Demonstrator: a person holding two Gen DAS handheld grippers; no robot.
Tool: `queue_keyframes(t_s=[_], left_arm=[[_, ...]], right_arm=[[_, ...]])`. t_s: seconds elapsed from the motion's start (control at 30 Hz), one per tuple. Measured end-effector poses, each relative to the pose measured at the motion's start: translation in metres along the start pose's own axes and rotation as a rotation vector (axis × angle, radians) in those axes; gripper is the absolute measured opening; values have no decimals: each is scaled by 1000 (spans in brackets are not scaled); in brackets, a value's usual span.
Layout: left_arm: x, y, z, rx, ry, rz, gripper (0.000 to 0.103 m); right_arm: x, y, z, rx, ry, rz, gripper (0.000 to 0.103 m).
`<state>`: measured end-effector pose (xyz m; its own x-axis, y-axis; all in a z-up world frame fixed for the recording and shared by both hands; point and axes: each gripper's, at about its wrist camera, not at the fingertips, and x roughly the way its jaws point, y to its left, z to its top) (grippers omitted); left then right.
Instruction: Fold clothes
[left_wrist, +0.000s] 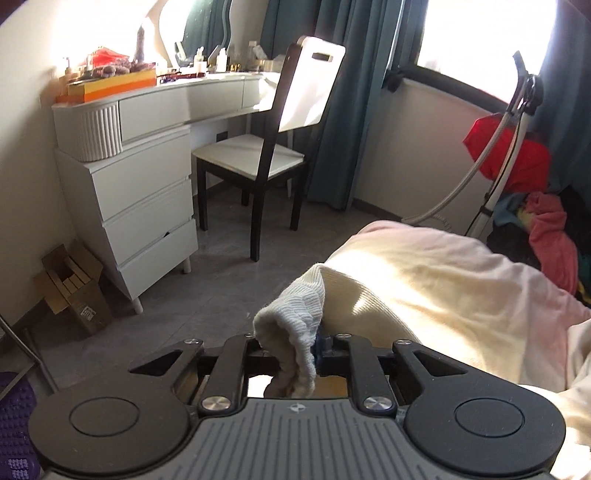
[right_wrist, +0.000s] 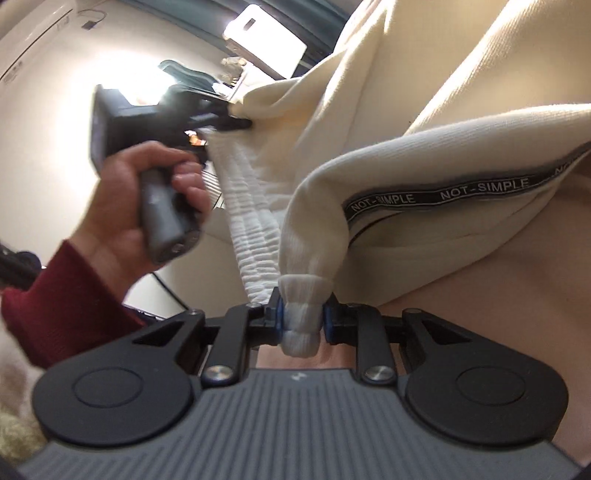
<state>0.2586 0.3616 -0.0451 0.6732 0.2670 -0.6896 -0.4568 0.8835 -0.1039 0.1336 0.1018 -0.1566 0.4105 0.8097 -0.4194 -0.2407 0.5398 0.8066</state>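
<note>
A cream garment (left_wrist: 436, 295) with a ribbed elastic band hangs stretched between my two grippers. In the left wrist view my left gripper (left_wrist: 295, 350) is shut on a bunched end of the ribbed band (left_wrist: 295, 321), and the cloth spreads away to the right. In the right wrist view my right gripper (right_wrist: 301, 321) is shut on the other bunched end of the band (right_wrist: 301, 314). A black tape reading NOT-SIMPLE (right_wrist: 443, 194) runs along the cloth. The left gripper (right_wrist: 240, 123) also shows there, held by a hand (right_wrist: 147, 192) in a dark red sleeve, pinching the cloth's far corner.
A white dresser (left_wrist: 140, 206) and vanity desk stand at the left, with a black chair (left_wrist: 258, 162) with a white seat before them. Teal curtains (left_wrist: 347, 110) hang at the window. A pile of red and pink clothes (left_wrist: 535, 206) lies at the right. A cardboard box (left_wrist: 74, 288) sits on the grey floor.
</note>
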Motion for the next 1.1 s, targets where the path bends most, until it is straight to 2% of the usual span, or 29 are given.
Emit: queue_keyframes(t_s=[0.03,0.1,0.13,0.17,0.2,0.23,0.27,0.4,0.5,0.6,0.8,0.93,1.1], left_arm=[[2,1,-3,-2,1,-4,19],[1,0,-8,7,-5,-4,33],[-3,-2,-9,17,-9,2,39],[-9,-4,-9,17,-9,6,50],[-15,-6,-9,17,-9,10,63],[-21,-8,-10,17,-10,14,70],[-32,-10,-12,17,-22,20,80],[-84,-24,-26,66,-94,-16,94],[-131,-45,-48,133,-144,-69,97],[-180,-72,-77,205,-192,-133,97],[-269,-133,-164,318,-276,-292,98],[-307,-164,-221,344,-290,-394,98],[-327,-182,-270,286,-282,-506,99]], right_arm=[[0,3,0,-39,2,-4,27],[-4,11,1,-99,11,-19,30],[-6,16,0,-123,15,-27,36],[-11,21,-1,-148,15,-39,49],[-16,27,-5,-178,9,-56,57],[-23,31,-8,-207,5,-70,75],[-30,35,-8,-231,3,-78,82],[-58,53,-5,-297,-7,-117,81],[-87,63,2,-347,-54,-149,81],[-148,62,-15,-422,-142,-195,81],[-253,50,-8,-529,-307,-343,80],[-302,23,-2,-579,-413,-468,80],[-345,-22,-1,-594,-535,-606,80]])
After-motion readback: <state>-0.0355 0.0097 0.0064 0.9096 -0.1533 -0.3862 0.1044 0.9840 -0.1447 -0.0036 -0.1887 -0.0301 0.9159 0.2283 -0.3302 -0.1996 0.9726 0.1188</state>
